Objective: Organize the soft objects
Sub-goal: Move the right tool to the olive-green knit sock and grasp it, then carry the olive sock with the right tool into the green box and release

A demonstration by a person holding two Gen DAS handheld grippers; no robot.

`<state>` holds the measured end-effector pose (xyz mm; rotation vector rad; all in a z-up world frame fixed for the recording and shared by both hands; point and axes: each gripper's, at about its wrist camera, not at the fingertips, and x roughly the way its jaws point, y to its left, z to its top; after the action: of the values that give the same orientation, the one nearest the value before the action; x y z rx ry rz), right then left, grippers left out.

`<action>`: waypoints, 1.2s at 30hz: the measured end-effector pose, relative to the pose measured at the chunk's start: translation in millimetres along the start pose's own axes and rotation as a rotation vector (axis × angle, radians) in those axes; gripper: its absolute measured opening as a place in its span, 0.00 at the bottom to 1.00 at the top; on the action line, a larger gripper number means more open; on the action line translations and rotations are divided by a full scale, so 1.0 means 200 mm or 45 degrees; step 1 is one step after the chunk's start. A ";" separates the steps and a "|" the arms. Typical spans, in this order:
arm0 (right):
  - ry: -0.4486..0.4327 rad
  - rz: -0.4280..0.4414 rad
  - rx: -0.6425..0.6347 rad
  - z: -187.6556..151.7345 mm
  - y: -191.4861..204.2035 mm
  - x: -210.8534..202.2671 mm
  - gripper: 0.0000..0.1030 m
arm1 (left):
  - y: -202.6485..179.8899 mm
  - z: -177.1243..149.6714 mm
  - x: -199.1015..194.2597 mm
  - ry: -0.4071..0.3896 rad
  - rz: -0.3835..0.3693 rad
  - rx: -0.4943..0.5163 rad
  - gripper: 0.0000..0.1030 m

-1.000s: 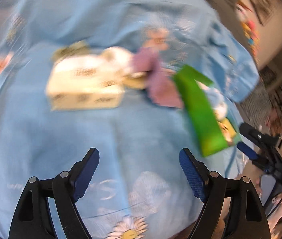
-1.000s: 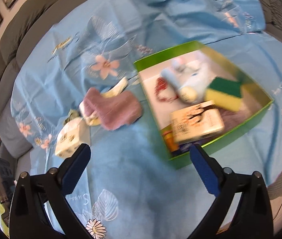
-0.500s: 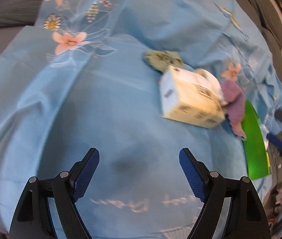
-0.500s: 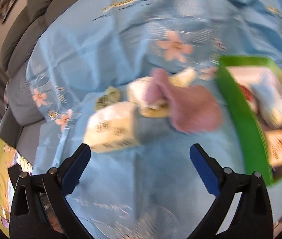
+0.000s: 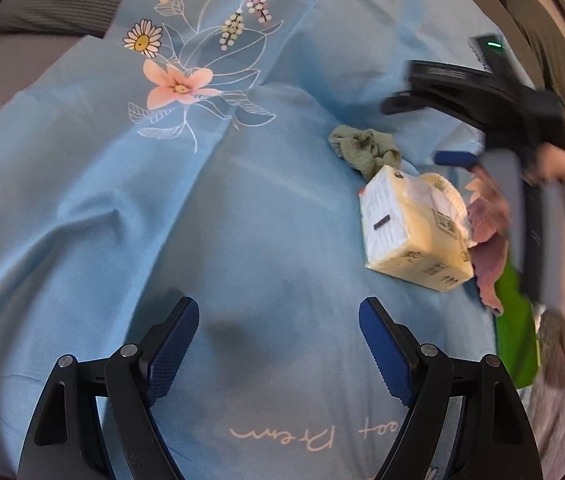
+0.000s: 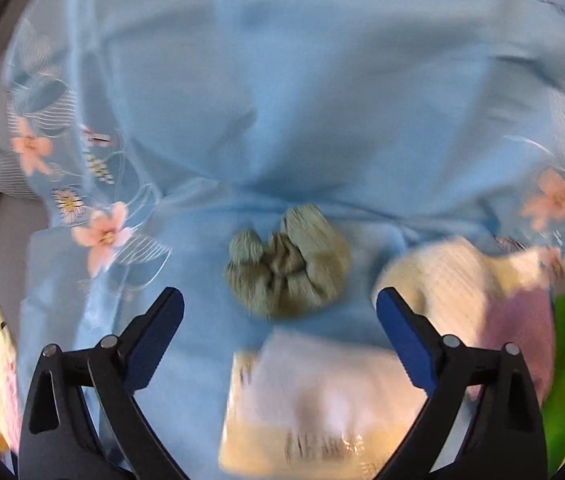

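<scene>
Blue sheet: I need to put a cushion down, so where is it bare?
Bare: the blue sheet between the flower print and the tissue pack. Crowded: the right side, where green scrunchie, tissue pack, pink cloth and green box cluster.

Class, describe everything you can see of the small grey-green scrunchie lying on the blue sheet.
The grey-green scrunchie is a small ring of gathered, ruffled fabric, soft and matte, bunched into uneven folds. It lies flat and loose on the blue flowered sheet, just beyond the cream tissue pack, whose corner seems to meet it. The open right gripper hangs near it without touching; its centre hole is barely visible.
</scene>
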<state>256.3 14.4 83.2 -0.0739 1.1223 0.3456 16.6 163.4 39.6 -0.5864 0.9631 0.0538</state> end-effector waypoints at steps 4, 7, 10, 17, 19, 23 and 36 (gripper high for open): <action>0.097 -0.059 0.056 0.08 0.00 0.21 0.85 | 0.03 0.01 -0.02 -0.009 0.031 -0.005 0.80; 0.130 -0.104 0.080 0.08 -0.03 0.29 0.72 | 0.05 0.03 -0.01 -0.016 0.080 -0.014 0.80; 0.141 -0.084 0.104 0.07 -0.04 0.33 0.40 | 0.07 0.03 -0.01 -0.013 0.083 -0.033 0.80; 0.030 -0.046 0.109 0.05 -0.04 0.19 0.08 | 0.07 0.03 -0.01 -0.019 0.096 -0.040 0.80; -0.024 0.024 0.111 0.04 -0.03 0.06 0.08 | 0.07 0.03 -0.01 -0.019 0.104 -0.034 0.80; -0.175 0.161 0.087 -0.05 -0.01 -0.32 0.08 | 0.06 0.03 -0.01 -0.028 0.110 -0.028 0.80; -0.120 0.187 0.185 -1.02 -0.30 -0.64 0.11 | -0.09 -0.15 -0.04 0.056 0.036 0.078 0.80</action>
<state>47.5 -119.2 101.1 0.1521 1.0587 0.3931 -5.1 135.6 41.9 -0.5194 1.0121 0.0369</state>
